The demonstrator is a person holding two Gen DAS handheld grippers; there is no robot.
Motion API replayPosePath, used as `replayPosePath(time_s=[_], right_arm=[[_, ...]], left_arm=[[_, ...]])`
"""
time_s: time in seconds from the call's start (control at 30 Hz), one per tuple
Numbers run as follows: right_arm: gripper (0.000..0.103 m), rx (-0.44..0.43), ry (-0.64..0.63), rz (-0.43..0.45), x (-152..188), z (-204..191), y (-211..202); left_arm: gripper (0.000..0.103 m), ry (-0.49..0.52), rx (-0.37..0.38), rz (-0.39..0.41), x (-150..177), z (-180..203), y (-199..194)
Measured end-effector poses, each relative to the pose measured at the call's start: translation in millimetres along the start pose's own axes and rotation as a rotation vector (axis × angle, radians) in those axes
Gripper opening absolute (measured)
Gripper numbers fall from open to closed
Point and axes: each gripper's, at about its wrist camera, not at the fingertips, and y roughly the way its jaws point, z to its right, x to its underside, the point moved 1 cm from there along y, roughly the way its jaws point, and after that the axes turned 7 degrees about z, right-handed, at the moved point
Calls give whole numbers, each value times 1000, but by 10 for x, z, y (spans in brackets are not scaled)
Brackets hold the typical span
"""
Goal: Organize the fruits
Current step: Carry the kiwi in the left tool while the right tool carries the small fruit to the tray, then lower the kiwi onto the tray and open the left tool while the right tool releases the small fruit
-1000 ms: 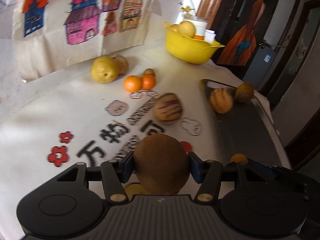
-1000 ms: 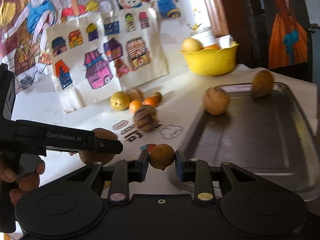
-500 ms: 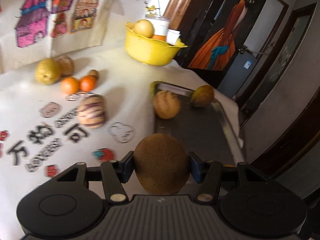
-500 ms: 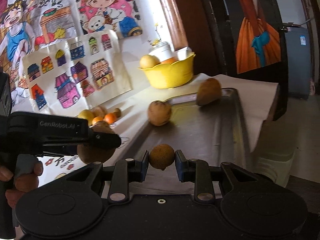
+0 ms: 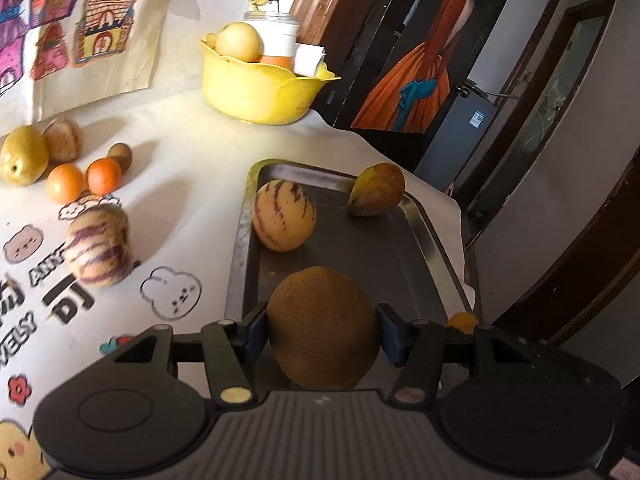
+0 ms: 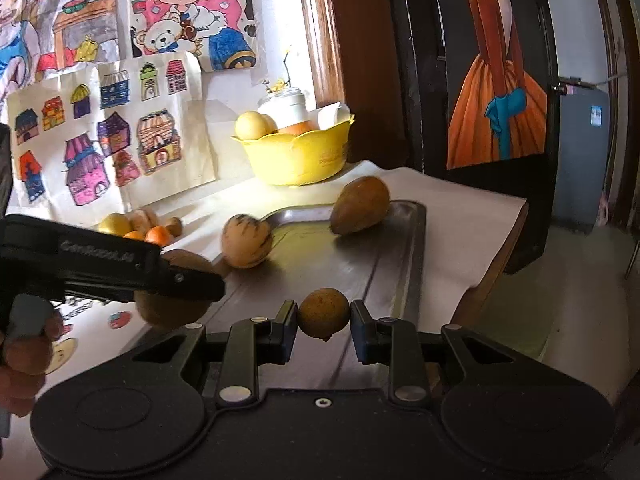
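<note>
Mid-carry step, both hands hauling fruit over metal tray [image 5: 424,232]. Left gripper [image 5: 322,330] clamping big brown fruit [image 5: 320,326], right gripper [image 6: 323,320] pinching small brown fruit [image 6: 323,318]. Striped melon [image 5: 285,216] sitting in tray already. Next up, guessing: lowering into free tray space, easing grip so nothing's rolling.

small brown fruit [image 6: 323,313] clamped, metal tray [image 6: 400,264] below

White tablecloth [image 5: 172,184]: black print, partly cut off, "可" and Latin fragments "ANN", "VELY". Left gripper [image 6: 176,280] side, white lettering blurred, roughly "GenRobot.AI". Yellow bowl [image 6: 296,156] embossing unreadable.
</note>
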Motion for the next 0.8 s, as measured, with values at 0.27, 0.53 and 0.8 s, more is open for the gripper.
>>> replayPosePath(time_s=[0.27, 0.53, 0.8], right_arm=[[30, -2, -30, -21, -110, 189, 356], [30, -27, -47, -36, -150, 216, 614], [30, -41, -56, -71, -171, 223, 744]], left_arm=[[60, 10, -4, -11, -32, -40, 177], [60, 33, -25, 5, -13, -50, 267], [61, 31, -13, 3, 41, -52, 262]])
